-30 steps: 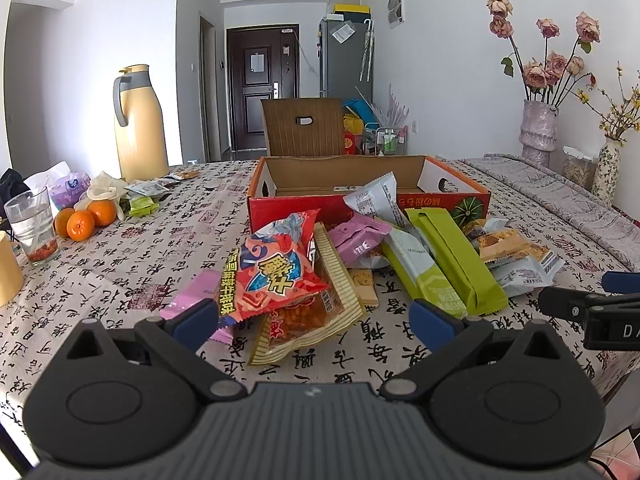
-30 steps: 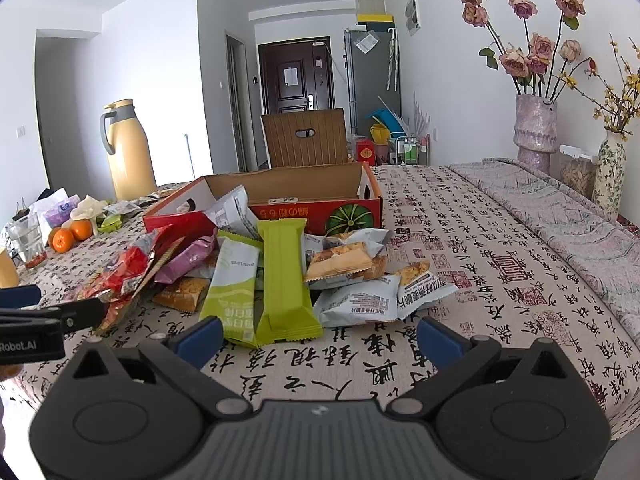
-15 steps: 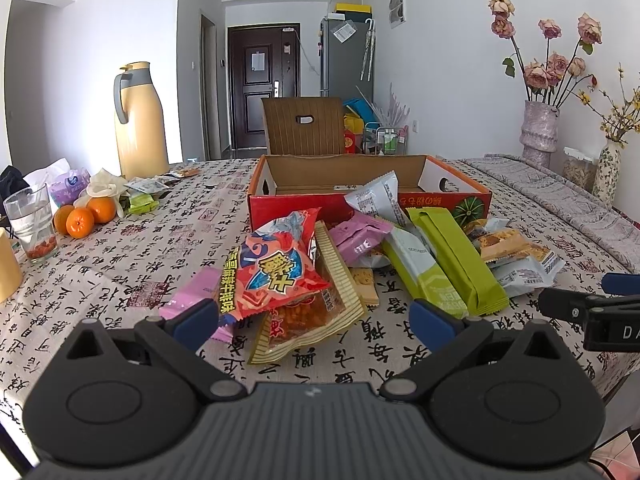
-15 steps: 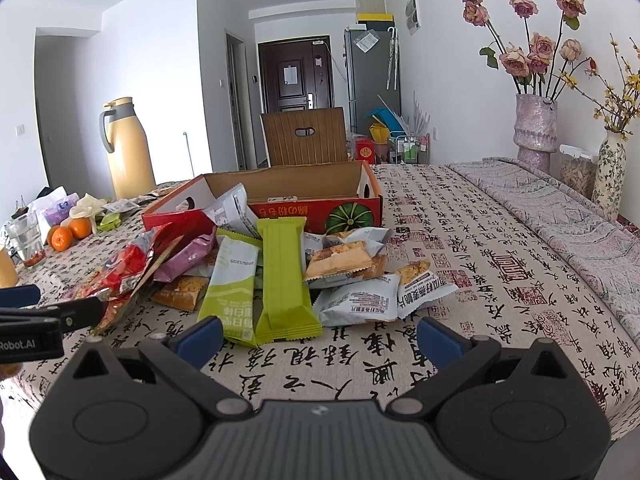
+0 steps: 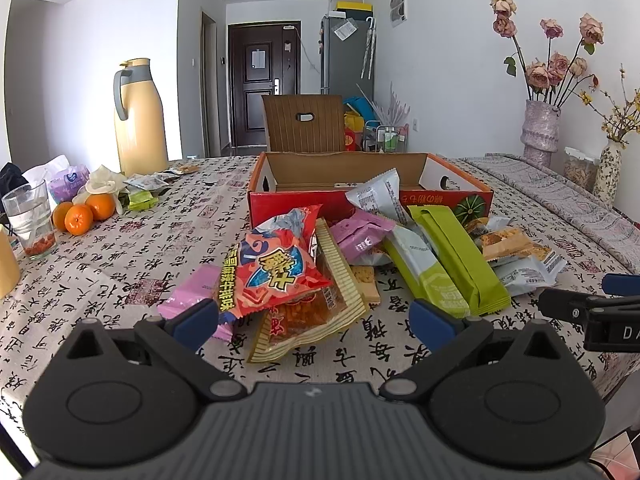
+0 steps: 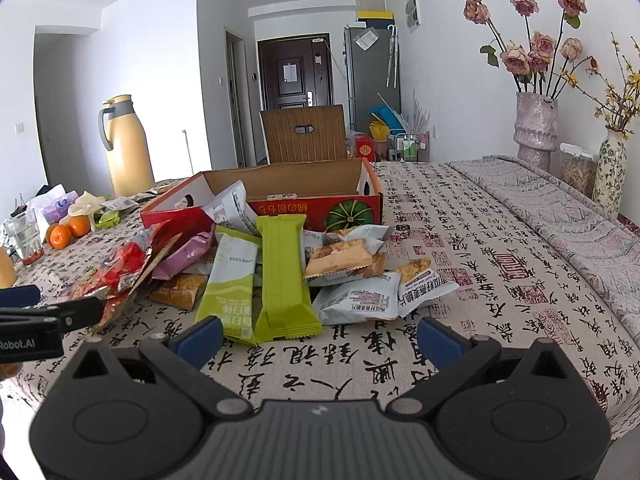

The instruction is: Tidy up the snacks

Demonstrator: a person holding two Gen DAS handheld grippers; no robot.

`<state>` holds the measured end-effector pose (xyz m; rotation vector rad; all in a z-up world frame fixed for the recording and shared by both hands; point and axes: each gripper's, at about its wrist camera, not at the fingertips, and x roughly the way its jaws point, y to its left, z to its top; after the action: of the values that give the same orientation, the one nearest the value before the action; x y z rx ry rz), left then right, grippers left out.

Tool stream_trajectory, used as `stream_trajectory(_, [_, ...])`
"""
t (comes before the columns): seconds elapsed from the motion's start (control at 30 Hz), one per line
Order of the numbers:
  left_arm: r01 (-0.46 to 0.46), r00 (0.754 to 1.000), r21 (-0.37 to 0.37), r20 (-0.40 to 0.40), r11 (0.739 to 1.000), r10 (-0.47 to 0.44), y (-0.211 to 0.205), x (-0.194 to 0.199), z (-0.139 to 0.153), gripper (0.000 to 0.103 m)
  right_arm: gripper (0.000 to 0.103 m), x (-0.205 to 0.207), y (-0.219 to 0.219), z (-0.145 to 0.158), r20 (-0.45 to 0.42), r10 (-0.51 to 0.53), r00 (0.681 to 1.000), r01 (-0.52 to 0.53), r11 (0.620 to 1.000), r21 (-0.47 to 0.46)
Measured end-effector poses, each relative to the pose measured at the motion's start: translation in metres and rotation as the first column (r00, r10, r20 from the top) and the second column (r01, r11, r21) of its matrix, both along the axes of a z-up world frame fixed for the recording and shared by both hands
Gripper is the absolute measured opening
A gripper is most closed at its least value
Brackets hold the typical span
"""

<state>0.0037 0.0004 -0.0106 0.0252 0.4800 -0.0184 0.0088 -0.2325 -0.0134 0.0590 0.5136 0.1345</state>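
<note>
Snacks lay heaped on the tablecloth (image 5: 120, 264) in your left wrist view, spilling from the red cardboard box (image 5: 444, 178) at twelve o'clock toward your left gripper (image 5: 314, 320), whose blue fingers stood wide apart and held nothing. The red chip bag (image 5: 276, 268) sat nearest, at about eleven o'clock; it looked puffed, light and crinkly, so I judged you should pinch its crimped lower edge, not the belly, or the film would slip and the chips crack. Under it lay one clear-fronted orange packet (image 5: 312, 312), flat and floppy. You had two green bars (image 5: 456, 256) at one o'clock, long and fairly stiff, best taken across the middle. I counted two pink pouches (image 5: 360, 236) here, one grey-white pouch (image 5: 380, 196) leaning on the box, and three oranges (image 5: 80, 216) at ten o'clock beside one glass (image 5: 28, 216); your right gripper (image 5: 576, 308) poked in at three o'clock. In the right wrist view, your right gripper (image 6: 320, 340) was likewise spread open and empty, with the table bare between its fingers. The two green bars (image 6: 280, 276) lay at twelve o'clock, just beyond them. Right of these I counted about four small grey-white biscuit packs (image 6: 360, 300), overlapping, soft and slippery-looking, so the count was uncertain; a grip on a sealed end seemed safest. The box (image 6: 368, 184) stood open behind, apparently empty, though its floor was hidden.
</note>
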Motion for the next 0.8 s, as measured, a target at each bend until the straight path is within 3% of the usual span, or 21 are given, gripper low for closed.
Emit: stream_trajectory(0.8, [-0.023,1.000,-0.007,-0.001,1.000,0.023,0.011,0.029,0.004,0.103,0.102,0.028,0.003,-0.003,-0.011,0.002,1.000,-0.002,1.000,-0.022])
